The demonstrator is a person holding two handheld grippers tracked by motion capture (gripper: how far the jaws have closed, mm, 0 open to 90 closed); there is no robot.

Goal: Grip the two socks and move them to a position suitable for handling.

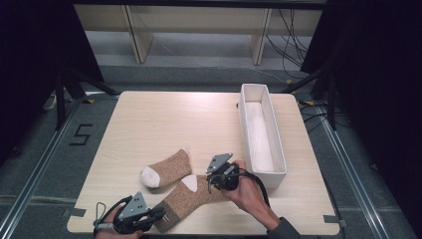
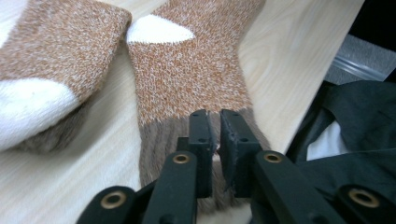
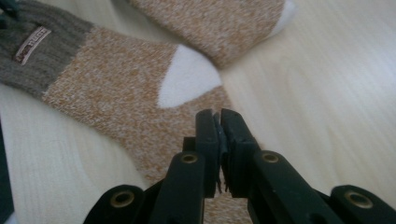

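On a wooden table (image 1: 149, 119) beside a white tray (image 1: 276, 172), the left gripper (image 1: 160, 213) is pinching the flat sock (image 1: 186, 199) by its grey cuff while the right gripper (image 1: 211, 183) is clamping its foot, a second sock (image 1: 166, 169) lying just beside.

**Right gripper over the sock's foot**

The right gripper (image 3: 219, 116) has its black jaws nearly together, with a thin fold of orange-flecked sock (image 3: 116, 93) between their tips. The sock lies flat on the pale wood table (image 3: 336, 93), its white heel patch just ahead of the jaws and its grey ribbed cuff, bearing a small label (image 3: 32, 44), at upper left. A second sock (image 3: 219, 23) lies beyond.
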